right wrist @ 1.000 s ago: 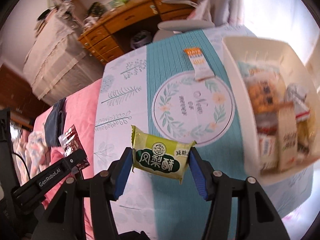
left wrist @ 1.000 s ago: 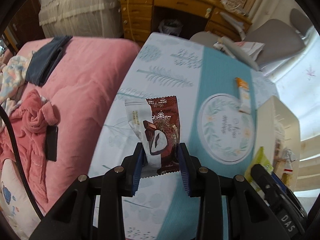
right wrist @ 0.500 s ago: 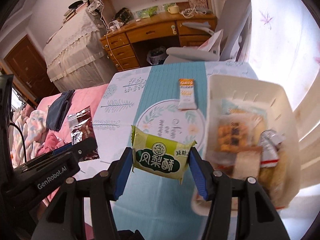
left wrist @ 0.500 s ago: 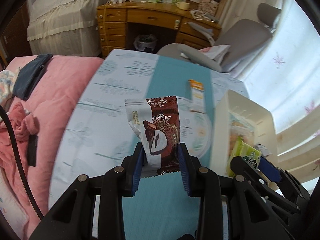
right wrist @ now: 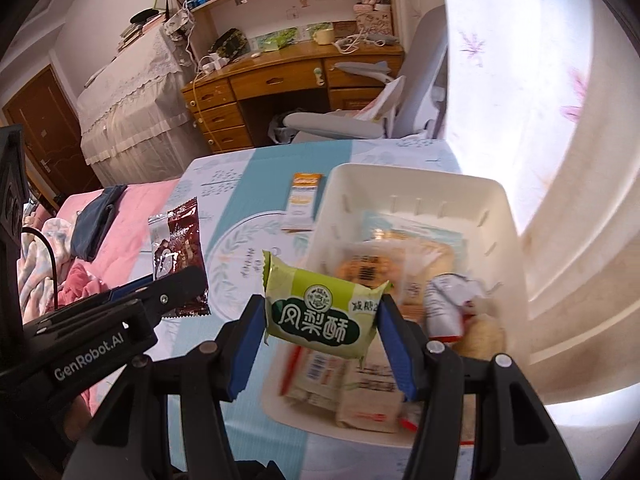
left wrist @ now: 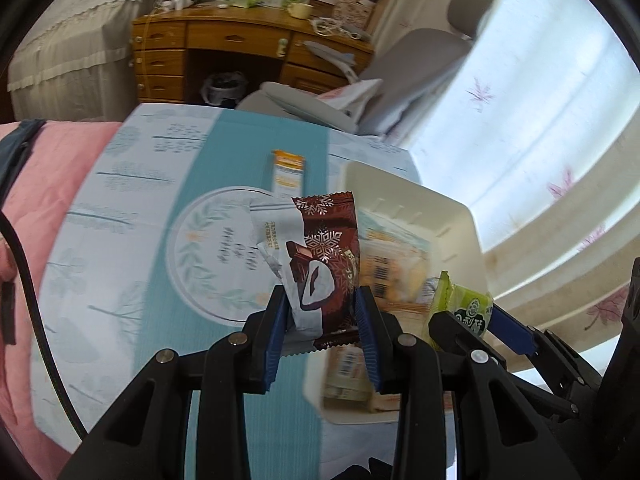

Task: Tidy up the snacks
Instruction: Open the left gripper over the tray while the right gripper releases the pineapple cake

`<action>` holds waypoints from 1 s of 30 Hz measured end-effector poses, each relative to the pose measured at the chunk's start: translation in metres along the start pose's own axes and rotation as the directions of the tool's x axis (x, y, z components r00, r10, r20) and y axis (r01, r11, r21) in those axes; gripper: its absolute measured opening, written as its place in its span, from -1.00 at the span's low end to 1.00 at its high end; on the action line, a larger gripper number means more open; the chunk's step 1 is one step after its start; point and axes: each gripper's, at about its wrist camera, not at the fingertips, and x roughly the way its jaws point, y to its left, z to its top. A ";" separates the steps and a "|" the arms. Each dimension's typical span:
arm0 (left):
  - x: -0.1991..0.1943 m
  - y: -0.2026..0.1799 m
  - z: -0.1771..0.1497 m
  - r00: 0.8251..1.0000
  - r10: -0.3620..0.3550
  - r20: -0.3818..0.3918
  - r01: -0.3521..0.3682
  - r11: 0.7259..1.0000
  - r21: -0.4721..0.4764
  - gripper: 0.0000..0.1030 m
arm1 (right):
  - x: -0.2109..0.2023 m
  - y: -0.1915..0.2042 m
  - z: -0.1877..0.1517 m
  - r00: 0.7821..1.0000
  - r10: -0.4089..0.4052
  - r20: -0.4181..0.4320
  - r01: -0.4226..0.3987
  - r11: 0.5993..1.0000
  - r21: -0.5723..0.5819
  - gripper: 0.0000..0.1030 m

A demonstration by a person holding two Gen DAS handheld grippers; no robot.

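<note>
Gripping a brown packet and green packet, both fingers pairs crowd the full bin.

Daylight pours through the pale curtains to the right of both tools, blowing out to near white in the right wrist view and carrying a cool blue cast in the left wrist view. The room behind, around the wooden desk, sits dimmer and warmer. Snacks inside the white bin ahead of the tools smear with motion blur, as does the tablecloth print in the left wrist view, while the held brown wrapper and green packet stay sharp. Fisheye distortion bends straight edges and leaves black vignetted corners. Shadows are soft throughout.
</note>
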 end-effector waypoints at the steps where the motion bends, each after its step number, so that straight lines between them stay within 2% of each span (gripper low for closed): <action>1: 0.002 -0.004 -0.001 1.000 -0.007 -0.003 0.007 1.000 0.003 -0.37 | -0.001 -0.006 0.000 1.000 -0.006 0.000 0.006 1.000 0.003 0.11; 11: 0.024 -0.042 -0.005 0.995 -0.091 -0.042 0.093 0.995 0.039 -0.36 | -0.010 -0.056 -0.006 0.999 -0.037 -0.016 0.038 0.997 0.066 0.11; 18: 0.033 -0.048 -0.005 0.990 -0.114 -0.086 0.117 0.993 0.028 -0.36 | -0.010 -0.077 -0.012 0.999 -0.032 -0.037 0.036 0.992 0.118 0.15; 20: 0.036 -0.047 -0.005 0.988 -0.111 -0.105 0.114 0.993 0.021 -0.21 | -0.008 -0.078 -0.014 0.999 -0.025 -0.048 0.031 0.991 0.130 0.16; 22: 0.039 -0.045 -0.005 0.987 -0.094 -0.133 0.095 0.995 0.005 0.52 | -0.005 -0.079 -0.016 0.998 -0.024 -0.059 0.032 0.989 0.145 0.26; 23: 0.040 -0.043 -0.005 0.986 -0.084 -0.147 0.084 0.996 -0.006 0.53 | -0.004 -0.079 -0.016 0.998 -0.021 -0.057 0.029 0.988 0.151 0.34; 26: 0.041 -0.032 -0.005 0.980 -0.089 -0.179 0.082 0.995 -0.048 0.53 | -0.002 -0.077 -0.017 0.999 0.000 -0.049 0.008 0.986 0.169 0.39; 30: 0.042 -0.014 -0.006 0.976 -0.060 -0.209 0.043 0.995 -0.088 0.53 | 0.000 -0.066 -0.020 0.999 0.018 -0.051 -0.009 0.985 0.170 0.51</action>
